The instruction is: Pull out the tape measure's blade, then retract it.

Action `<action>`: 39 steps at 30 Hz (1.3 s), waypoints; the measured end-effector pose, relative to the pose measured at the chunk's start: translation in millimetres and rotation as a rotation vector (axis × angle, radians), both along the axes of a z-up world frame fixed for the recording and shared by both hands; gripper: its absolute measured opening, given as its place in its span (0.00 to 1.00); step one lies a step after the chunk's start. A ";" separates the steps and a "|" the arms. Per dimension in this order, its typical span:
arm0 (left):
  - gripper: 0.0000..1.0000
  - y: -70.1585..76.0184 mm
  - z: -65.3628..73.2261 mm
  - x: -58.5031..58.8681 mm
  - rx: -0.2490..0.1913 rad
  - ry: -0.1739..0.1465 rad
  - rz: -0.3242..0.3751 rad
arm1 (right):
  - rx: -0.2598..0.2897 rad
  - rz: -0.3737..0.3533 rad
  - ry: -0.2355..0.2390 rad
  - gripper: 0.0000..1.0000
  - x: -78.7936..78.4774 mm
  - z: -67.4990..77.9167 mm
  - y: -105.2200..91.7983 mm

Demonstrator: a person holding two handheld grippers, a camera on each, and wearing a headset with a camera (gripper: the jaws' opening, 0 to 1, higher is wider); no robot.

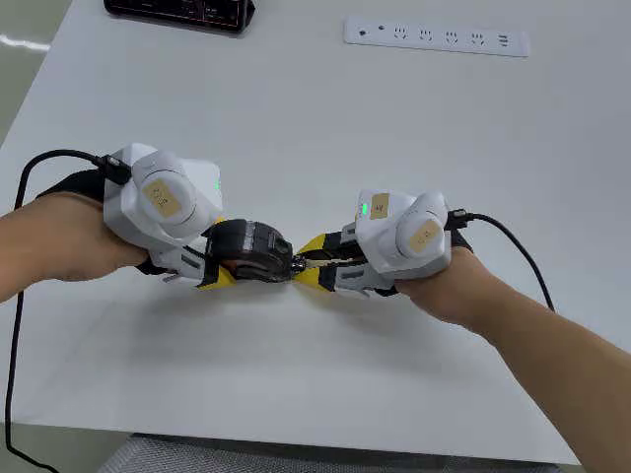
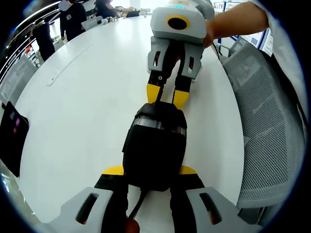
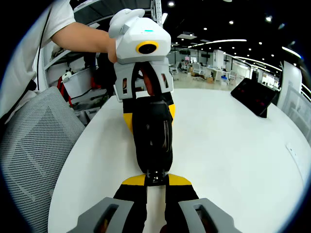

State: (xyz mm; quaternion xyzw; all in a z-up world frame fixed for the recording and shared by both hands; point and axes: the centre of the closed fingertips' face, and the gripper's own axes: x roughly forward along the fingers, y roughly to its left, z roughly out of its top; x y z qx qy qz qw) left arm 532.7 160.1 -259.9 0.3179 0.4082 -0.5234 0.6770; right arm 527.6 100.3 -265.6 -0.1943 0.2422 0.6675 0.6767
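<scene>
A black tape measure lies on the white table, gripped around its case by my left gripper, which is shut on it. In the left gripper view the case sits between the yellow fingertips. My right gripper faces it from the right, its yellow tips closed on the blade's end hook right at the case's mouth. Hardly any blade shows between case and hook. The right gripper is also in the left gripper view, the left gripper in the right gripper view.
A white power strip and a black device lie at the table's far edge. Black cables trail off both grippers. A grey mesh chair stands at the near table edge.
</scene>
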 end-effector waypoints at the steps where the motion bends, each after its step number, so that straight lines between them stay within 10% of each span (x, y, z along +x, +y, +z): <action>1: 0.28 0.2 -0.2 -0.2 0.008 -0.003 -0.005 | 0.001 -0.001 0.002 0.09 -0.5 -0.4 0.3; 39: 0.28 2.7 -2.5 0.2 0.032 0.000 -0.005 | -0.039 -0.035 -0.021 0.09 0.4 5.8 -54.1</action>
